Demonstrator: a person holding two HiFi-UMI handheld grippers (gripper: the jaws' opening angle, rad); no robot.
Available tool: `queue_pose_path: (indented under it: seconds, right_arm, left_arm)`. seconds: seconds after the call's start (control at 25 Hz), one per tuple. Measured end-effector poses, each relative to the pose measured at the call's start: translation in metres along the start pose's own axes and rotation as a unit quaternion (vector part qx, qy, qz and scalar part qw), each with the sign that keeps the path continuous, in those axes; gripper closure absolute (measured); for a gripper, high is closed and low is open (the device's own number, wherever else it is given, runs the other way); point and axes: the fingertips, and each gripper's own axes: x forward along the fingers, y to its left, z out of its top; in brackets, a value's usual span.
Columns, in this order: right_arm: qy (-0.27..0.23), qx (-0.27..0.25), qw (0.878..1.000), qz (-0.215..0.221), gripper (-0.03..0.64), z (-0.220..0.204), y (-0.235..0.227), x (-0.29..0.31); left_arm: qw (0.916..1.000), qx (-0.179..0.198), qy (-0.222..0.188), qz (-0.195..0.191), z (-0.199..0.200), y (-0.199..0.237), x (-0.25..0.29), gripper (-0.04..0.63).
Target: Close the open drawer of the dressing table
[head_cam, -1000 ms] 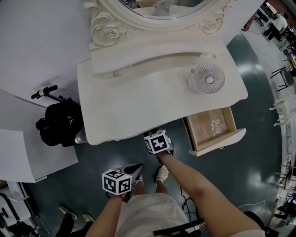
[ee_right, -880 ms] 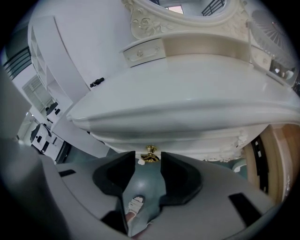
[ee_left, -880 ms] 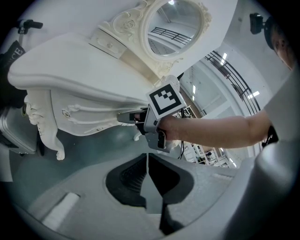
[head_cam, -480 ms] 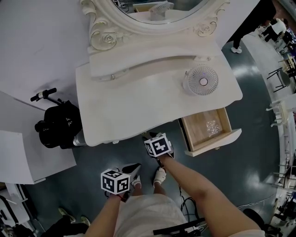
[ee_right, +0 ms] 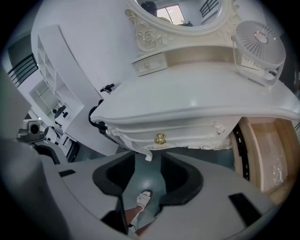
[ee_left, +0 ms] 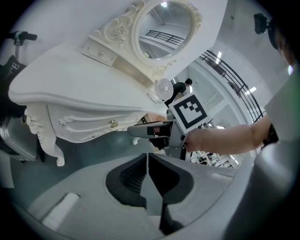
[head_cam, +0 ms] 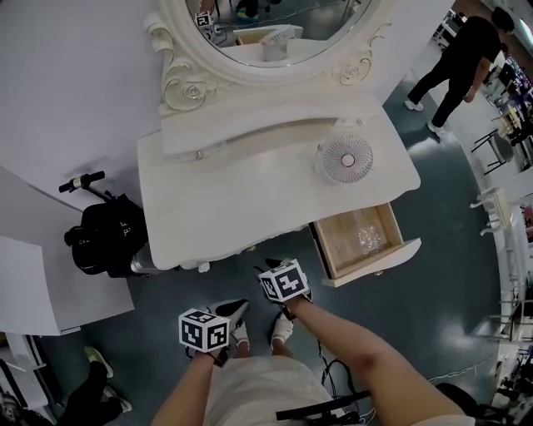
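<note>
The white dressing table (head_cam: 241,195) has its right-hand drawer (head_cam: 376,266) pulled out, the wooden inside showing with a clear wrapper in it. In the right gripper view the drawer (ee_right: 262,150) is at the right edge. My right gripper (head_cam: 268,266) hangs in front of the table's middle, left of the drawer and apart from it. Its jaws (ee_right: 148,161) have just been opening and now stand open with nothing between them; floor and a shoe show through the gap. My left gripper (head_cam: 236,306) is lower left, jaws (ee_left: 147,157) shut and empty.
A small round fan (head_cam: 344,159) stands on the tabletop above the drawer, and an oval mirror (head_cam: 275,25) rises behind. A black bag (head_cam: 104,237) sits left of the table beside white panels (head_cam: 33,283). A person (head_cam: 454,58) walks at the far right. The middle drawer has a gold knob (ee_right: 160,138).
The right gripper has drawn back a little from the table's front edge. The head view has swung, showing more mirror and a walking person. The left gripper has stayed put.
</note>
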Motion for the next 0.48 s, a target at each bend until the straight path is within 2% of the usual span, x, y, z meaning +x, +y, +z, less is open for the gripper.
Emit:
queue_pose_path:
  seconds: [0.2,0.28,0.48]
  right_arm:
    - [-0.007,-0.009,1.0,0.027,0.45,-0.011,0.02,-0.033]
    - [-0.012,-0.004,0.999,0.034,0.481,-0.017,0.025,-0.047]
    - [-0.029,0.007,0.999,0.045,0.488,-0.024,0.032,-0.077]
  left_arm:
    - [0.9999,0.007,-0.008,0.007,0.0,-0.008,-0.008,0.577]
    - [0.9999,0.009,-0.01,0.008,-0.003,-0.012,-0.011,0.577]
    - [0.9997,0.016,-0.014,0.008,-0.005,-0.026,-0.014,0.577]
